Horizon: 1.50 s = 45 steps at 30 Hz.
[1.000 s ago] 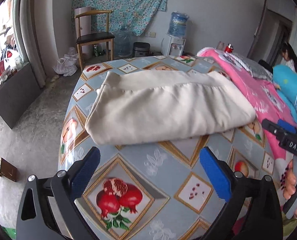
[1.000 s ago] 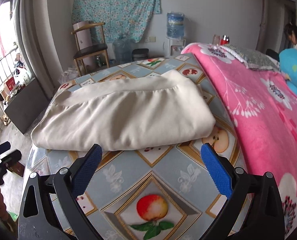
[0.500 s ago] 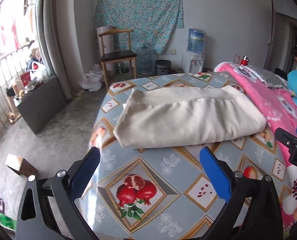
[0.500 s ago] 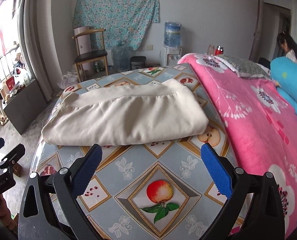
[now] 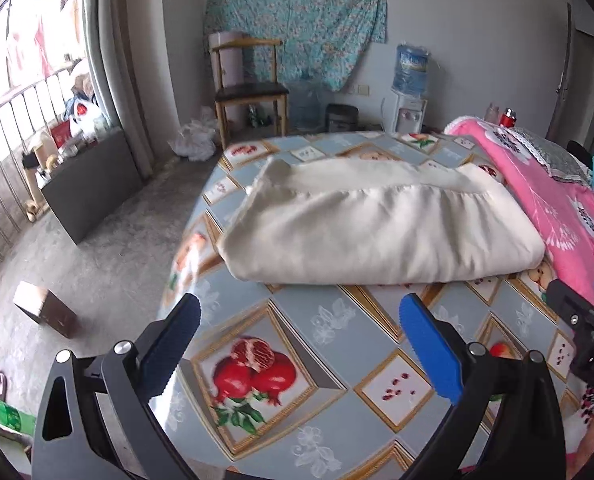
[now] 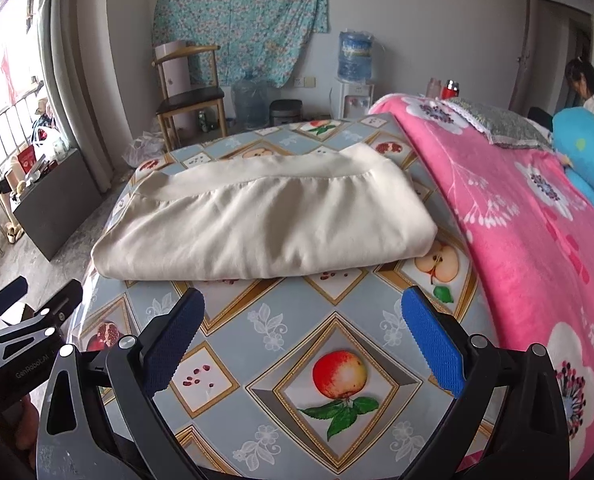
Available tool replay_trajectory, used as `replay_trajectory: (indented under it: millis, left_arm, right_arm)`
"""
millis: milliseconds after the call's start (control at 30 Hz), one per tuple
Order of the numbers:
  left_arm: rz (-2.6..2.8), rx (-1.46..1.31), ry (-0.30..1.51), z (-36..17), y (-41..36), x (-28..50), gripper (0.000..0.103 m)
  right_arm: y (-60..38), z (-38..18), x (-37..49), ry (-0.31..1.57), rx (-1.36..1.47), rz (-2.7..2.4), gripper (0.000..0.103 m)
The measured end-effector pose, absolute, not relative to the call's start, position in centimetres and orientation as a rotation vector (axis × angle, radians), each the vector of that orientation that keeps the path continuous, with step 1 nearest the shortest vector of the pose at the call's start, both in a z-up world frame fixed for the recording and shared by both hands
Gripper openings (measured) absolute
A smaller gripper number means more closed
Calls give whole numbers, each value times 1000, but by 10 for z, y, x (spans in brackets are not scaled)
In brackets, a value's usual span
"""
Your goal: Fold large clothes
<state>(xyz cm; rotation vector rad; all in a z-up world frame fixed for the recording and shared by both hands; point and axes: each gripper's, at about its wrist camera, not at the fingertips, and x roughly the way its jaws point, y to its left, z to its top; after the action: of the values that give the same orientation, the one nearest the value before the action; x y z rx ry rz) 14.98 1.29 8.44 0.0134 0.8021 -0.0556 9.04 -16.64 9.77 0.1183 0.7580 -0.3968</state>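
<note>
A cream garment lies folded into a thick rectangle on the fruit-patterned table cover. It also shows in the right wrist view, on the same cover. My left gripper is open and empty, held back from the garment's near edge. My right gripper is open and empty, also short of the near edge. The right gripper shows at the right edge of the left wrist view. The left gripper shows at the left edge of the right wrist view.
A pink floral blanket covers the bed to the right, with a blue pillow and a person behind. A wooden chair, water dispenser and bottles stand by the far wall. A small box lies on the floor.
Both grippers have drawn back and risen from the folded garment, so it looks smaller and farther. The garment has not moved. Both stay open.
</note>
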Motion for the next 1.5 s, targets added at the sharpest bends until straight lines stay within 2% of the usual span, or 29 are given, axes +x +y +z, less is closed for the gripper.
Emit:
replay_trajectory:
  millis: [433, 1500]
  left_arm:
    - [-109, 39, 920, 70, -2, 162, 98]
    - [-121, 36, 934, 67, -8, 165, 98]
  right_arm:
    - [-169, 81, 93, 789, 92, -391, 96]
    - [-182, 76, 95, 805, 76, -401, 96]
